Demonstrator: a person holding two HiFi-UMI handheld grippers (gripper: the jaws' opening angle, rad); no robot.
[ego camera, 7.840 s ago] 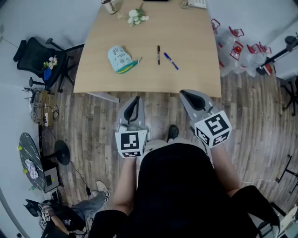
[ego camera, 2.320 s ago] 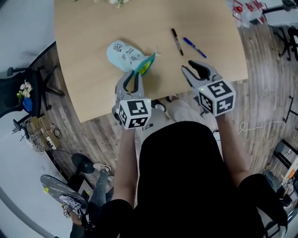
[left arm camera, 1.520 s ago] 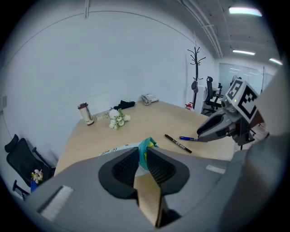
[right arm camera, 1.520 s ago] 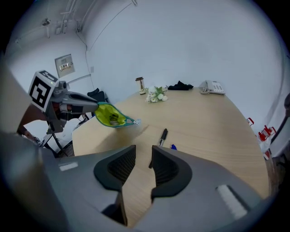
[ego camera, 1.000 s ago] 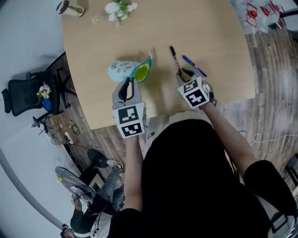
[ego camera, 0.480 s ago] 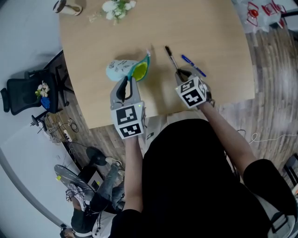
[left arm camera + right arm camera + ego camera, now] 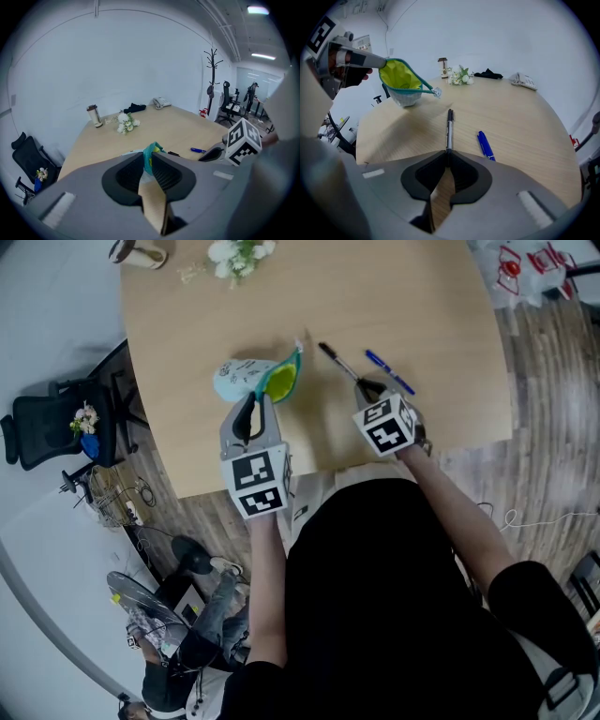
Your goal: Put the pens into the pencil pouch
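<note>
"What's the left gripper (image 7: 253,401) got?"
"It's pinching the rim of the pencil pouch (image 7: 246,379), holding its mouth open over the table (image 7: 412,296)"
"And the right gripper (image 7: 366,385)?"
"Its jaws have just been closing, and they're clamped on the near end of the black pen (image 7: 336,360). The blue pen (image 7: 389,372) lies just beside it"

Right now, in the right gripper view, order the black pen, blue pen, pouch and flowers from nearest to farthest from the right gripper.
1. Black pen: between the right gripper's jaws, which have just been closing on it.
2. Blue pen: lying just right of it.
3. Pouch: raised, far left.
4. Flowers: farthest back, centre.
</note>
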